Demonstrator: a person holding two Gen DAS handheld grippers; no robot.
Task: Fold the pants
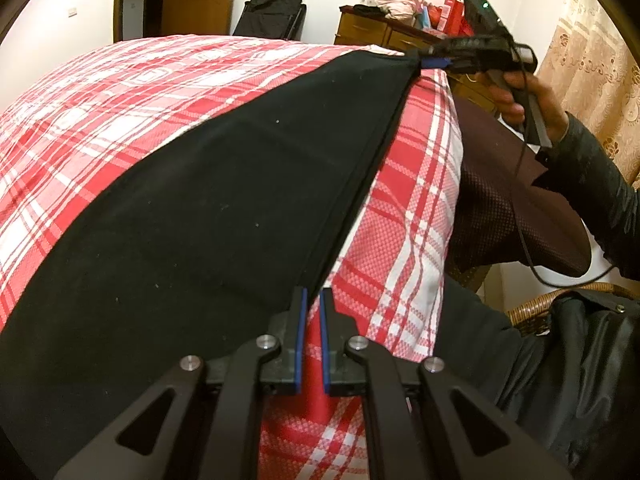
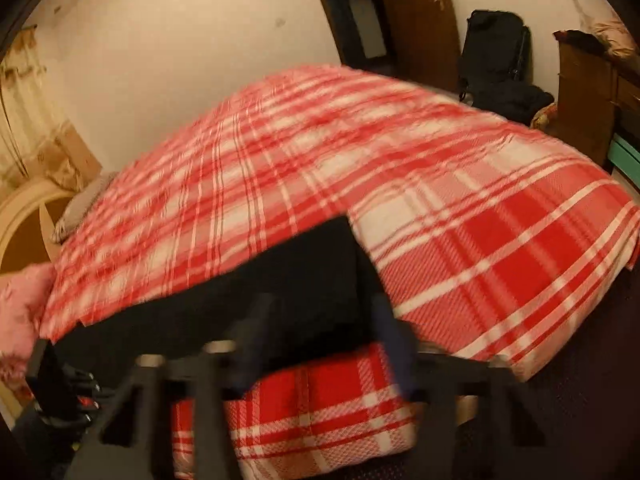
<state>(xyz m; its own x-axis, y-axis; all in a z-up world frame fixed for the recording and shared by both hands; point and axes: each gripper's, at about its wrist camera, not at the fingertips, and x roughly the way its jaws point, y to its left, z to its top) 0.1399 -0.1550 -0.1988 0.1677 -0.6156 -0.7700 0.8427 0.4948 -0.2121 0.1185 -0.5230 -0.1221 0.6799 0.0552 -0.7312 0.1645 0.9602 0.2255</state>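
Starting at the left of the left wrist view: the red plaid bedspread [image 1: 100, 120] is the work surface. The black pants [image 1: 220, 208] lie across it as one wide band from lower left to upper right, looks like so the legs sit flat before folding. At bottom centre the left gripper [image 1: 313, 300] is closed down, and the near edge of the pants runs straight into its tips, so I'd guess it's pinching that end to keep the edge straight. At upper right the right gripper [image 1: 434, 62], held by a person's hand [image 1: 532, 96], sits at the far corner. Its own view is blurry, but the fingers stand apart there with cloth between them, not clamped.
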